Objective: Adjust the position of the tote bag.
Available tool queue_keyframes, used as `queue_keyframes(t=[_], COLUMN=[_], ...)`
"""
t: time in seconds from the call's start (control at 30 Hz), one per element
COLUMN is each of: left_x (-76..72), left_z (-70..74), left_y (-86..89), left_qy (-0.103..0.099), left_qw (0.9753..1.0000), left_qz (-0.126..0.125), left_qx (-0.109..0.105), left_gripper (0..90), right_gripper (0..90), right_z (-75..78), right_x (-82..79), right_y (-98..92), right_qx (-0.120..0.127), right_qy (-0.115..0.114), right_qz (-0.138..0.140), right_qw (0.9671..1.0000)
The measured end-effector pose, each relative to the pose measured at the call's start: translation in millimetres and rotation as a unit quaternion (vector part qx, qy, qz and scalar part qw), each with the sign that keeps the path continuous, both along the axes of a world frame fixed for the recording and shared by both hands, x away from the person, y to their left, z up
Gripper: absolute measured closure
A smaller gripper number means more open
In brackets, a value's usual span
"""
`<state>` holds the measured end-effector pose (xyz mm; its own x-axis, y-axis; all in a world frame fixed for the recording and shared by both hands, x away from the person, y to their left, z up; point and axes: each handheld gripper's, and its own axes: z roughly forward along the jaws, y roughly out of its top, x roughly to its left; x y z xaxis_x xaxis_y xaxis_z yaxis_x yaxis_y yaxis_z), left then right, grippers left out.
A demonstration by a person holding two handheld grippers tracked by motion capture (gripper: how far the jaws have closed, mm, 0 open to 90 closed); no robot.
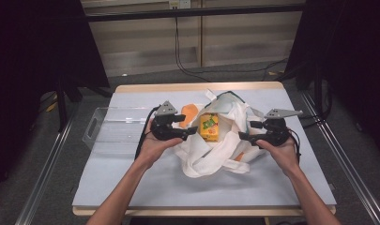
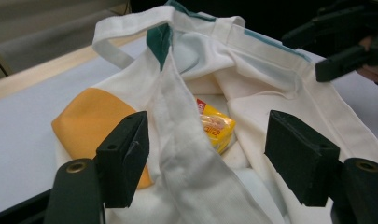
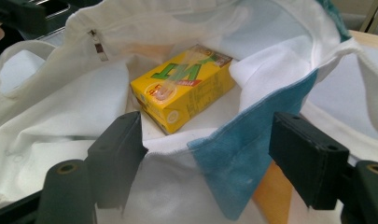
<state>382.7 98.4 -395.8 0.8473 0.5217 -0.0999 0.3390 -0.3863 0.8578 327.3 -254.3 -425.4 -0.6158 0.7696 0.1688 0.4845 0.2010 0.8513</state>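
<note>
Tongs in both my hands stand wide open at a white cloth bag (image 1: 216,150) mid-table: left gripper (image 1: 190,132) at its left edge, right gripper (image 1: 244,136) at its right. Inside lies a yellow juice carton (image 1: 209,127).

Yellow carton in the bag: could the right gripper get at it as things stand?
Probably yes. The right gripper is open at the bag mouth, and the carton lies uncovered just beyond. Only the bag's rim, with its blue patch, lies between the jaws and would need clearing.
</note>
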Motion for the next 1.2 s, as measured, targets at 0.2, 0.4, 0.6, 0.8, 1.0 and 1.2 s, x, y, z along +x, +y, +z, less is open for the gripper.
queue_keyframes(t=[0.2,0.4,0.6,0.8,1.0,1.2], left_x=[12.9,21.3,31.3,42.8,52.0,60.2], left_z=[-5.7,-10.6,-8.0,-8.7,-10.7,-12.8], left_y=[-4.3,-7.9,-12.4,-8.7,3.1,11.6], left_qy=[0.007,0.016,0.007,0.025,0.037,0.053], left_qw=[0.9997,0.9992,0.9979,0.9964,0.9951,0.9935], left_qz=[0.018,0.025,0.034,0.039,0.061,0.083], left_qx=[0.014,0.027,0.055,0.072,0.068,0.057], left_gripper=[32.9,42.6,61.4,81.8,84.4,84.7], right_gripper=[24.8,27.8,42.1,54.6,65.2,69.5], right_z=[-9.2,-15.7,-25.0,-26.2,-25.1,-22.4], right_x=[-1.9,-4.5,-4.9,-5.3,-7.7,-10.8], right_y=[3.6,-0.4,4.7,1.8,-1.5,-8.2], right_qx=[-0.011,-0.003,-0.042,-0.047,-0.052,-0.048], right_qy=[0.008,0.018,0.030,0.032,0.030,0.028], right_qz=[0.002,0.007,0.008,0.015,0.015,0.015], right_qw=[0.9999,0.9998,0.9986,0.9982,0.9981,0.9984])
